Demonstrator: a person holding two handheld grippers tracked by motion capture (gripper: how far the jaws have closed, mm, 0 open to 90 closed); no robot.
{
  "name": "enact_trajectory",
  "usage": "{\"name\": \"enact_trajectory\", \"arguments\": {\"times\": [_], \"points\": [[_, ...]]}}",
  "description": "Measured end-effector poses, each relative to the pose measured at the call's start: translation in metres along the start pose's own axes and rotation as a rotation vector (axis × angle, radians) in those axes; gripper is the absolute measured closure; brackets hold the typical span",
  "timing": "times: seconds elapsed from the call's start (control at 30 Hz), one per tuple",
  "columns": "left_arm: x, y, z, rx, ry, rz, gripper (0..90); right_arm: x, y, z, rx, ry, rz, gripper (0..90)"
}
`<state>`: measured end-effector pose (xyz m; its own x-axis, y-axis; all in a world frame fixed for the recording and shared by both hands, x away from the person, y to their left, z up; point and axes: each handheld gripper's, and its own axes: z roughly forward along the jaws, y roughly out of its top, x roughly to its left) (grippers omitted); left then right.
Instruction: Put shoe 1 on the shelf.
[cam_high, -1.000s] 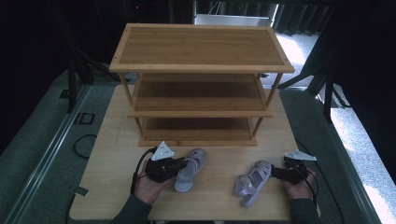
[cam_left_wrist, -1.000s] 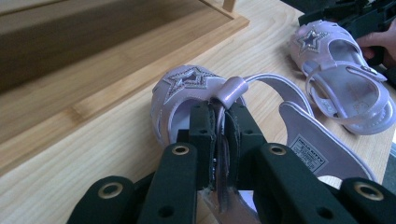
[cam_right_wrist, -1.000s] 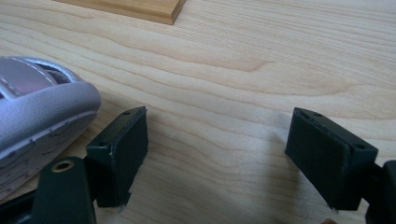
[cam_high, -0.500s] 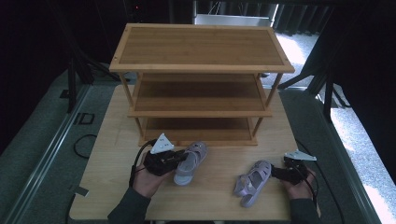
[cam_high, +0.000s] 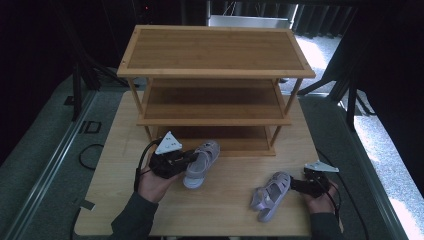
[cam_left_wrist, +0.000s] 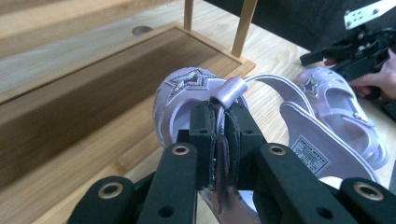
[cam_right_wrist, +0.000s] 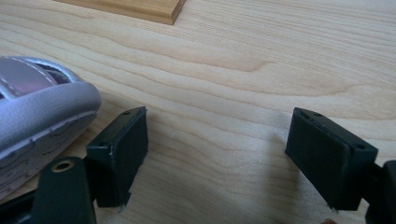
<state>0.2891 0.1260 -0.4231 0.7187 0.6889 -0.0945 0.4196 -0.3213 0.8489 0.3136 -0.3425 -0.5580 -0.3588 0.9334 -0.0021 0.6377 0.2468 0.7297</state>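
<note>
A lilac sandal (cam_high: 202, 161) with a star on its toe (cam_left_wrist: 187, 83) hangs just in front of the wooden rack's bottom shelf (cam_high: 220, 134). My left gripper (cam_high: 191, 158) is shut on its side strap (cam_left_wrist: 220, 140), toe pointing at the shelf. The second lilac sandal (cam_high: 270, 196) lies on the table at the right, and also shows in the left gripper view (cam_left_wrist: 336, 109). My right gripper (cam_high: 296, 185) rests beside that sandal's heel, open (cam_right_wrist: 224, 158), with bare table between its pads (cam_right_wrist: 123, 151). The sandal's sole edge (cam_right_wrist: 39, 116) lies just left of them, outside the jaws.
The three-tier wooden rack (cam_high: 215, 50) stands at the back of the light wooden table (cam_high: 225, 220); its shelves hold nothing. Its bottom board's corner (cam_right_wrist: 140, 9) is ahead of the right gripper. Dark floor and stands surround the table.
My left gripper has carried its sandal forward and slightly right, up to the rack's bottom shelf. The right gripper and the other sandal have stayed put.
</note>
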Motion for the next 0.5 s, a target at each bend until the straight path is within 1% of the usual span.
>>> {"name": "enact_trajectory", "arguments": {"times": [0.2,0.43,0.5], "points": [[0.003,0.010,-0.005,-0.020,-0.014,-0.003,82.9,0.000,0.000,0.000,0.000,0.000,0.000,20.3],[0.001,0.023,-0.011,-0.027,-0.026,0.018,82.9,0.000,0.000,0.000,0.000,0.000,0.000,20.3],[0.001,0.027,-0.013,-0.031,-0.024,0.029,82.9,0.000,0.000,0.000,0.000,0.000,0.000,20.3]]}}
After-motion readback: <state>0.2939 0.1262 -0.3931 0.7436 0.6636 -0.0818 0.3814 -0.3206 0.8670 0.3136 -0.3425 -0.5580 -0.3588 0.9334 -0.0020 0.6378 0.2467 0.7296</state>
